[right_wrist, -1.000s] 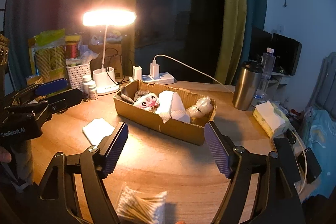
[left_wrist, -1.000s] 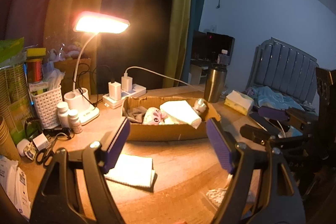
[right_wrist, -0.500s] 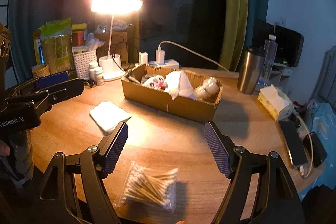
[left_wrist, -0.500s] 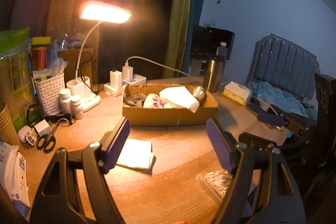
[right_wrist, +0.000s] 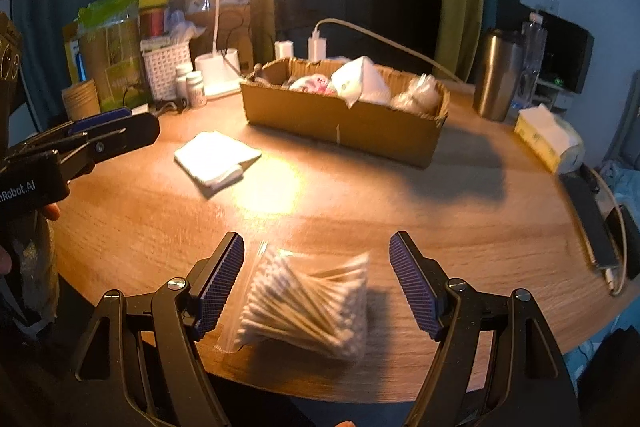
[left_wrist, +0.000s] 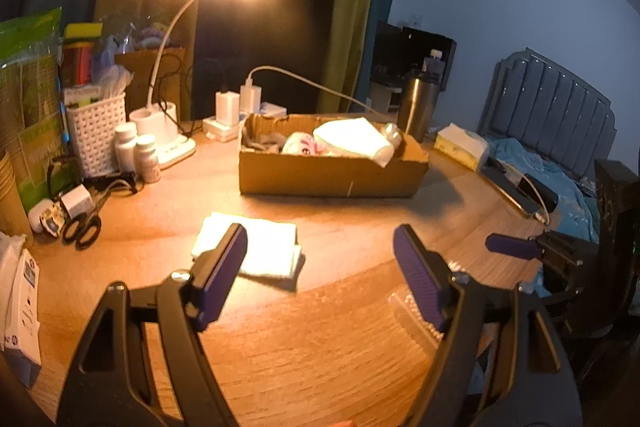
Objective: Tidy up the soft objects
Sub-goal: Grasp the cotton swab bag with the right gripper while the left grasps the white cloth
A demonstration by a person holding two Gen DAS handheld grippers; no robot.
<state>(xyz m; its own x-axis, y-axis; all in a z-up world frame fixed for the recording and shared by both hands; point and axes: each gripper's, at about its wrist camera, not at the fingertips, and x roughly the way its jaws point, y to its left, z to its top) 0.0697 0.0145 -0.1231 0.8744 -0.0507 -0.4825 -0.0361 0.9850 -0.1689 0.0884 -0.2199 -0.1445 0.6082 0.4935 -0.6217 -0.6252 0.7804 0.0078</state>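
Both claws have come down toward the desk since a second ago — the cardboard box now sits higher and further off in each view, and the loose things lie closer under the fingers. With the box as landmark: in front of it, toward its lamp-side end, lies a folded white cloth, flat on the wood. The left claw hangs just short of that cloth, jaws standing wide apart with nothing between them. Further out from the box's front wall, near the desk's edge, sits a clear bag of cotton swabs. The right claw has its jaws spread on either side of the bag, pads not touching it.

Inside the box there are already a white towel, a small pink-and-white plush and a grey piece at the lamp-side end, so the sorting looks partly done. This seems to be the reach before a pick — two at once, perhaps. Next, I'd judge, each claw needs to sink the last bit and close: low and flat for the cloth, gently across the bag, which may slip or crumple.
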